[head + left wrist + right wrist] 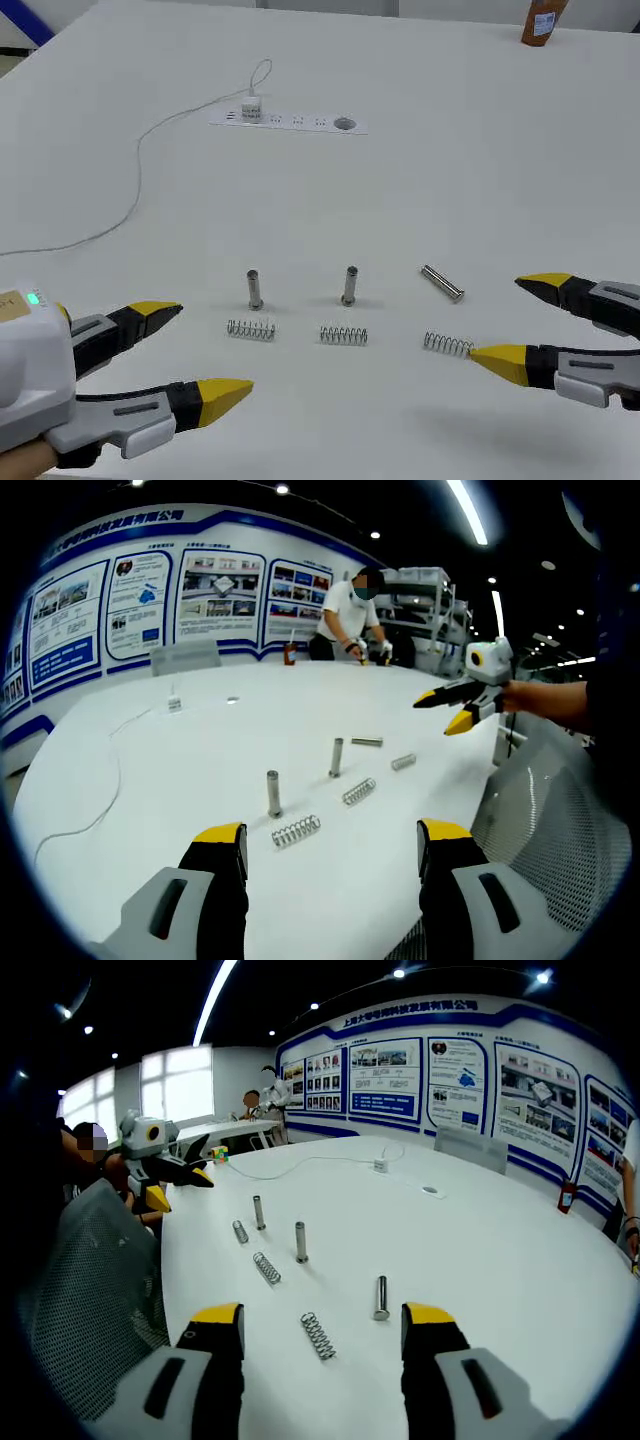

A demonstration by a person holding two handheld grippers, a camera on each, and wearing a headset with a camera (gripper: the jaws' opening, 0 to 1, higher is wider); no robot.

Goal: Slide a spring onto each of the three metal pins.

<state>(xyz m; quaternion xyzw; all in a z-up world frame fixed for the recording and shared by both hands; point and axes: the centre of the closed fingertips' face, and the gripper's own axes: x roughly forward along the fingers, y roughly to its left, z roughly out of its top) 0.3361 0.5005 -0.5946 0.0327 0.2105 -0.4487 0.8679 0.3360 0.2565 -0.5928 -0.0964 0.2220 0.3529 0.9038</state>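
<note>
Just ahead of the right gripper, fingers spread wide and empty, lies a spring; its pin lies flat just beyond. Left gripper equally wide. Best practice: pinch the spring lightly near one end, leaving the bore clear for threading.

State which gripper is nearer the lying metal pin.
Right. The right gripper is just right of the lying metal pin; the left gripper is far off to its left.
</note>
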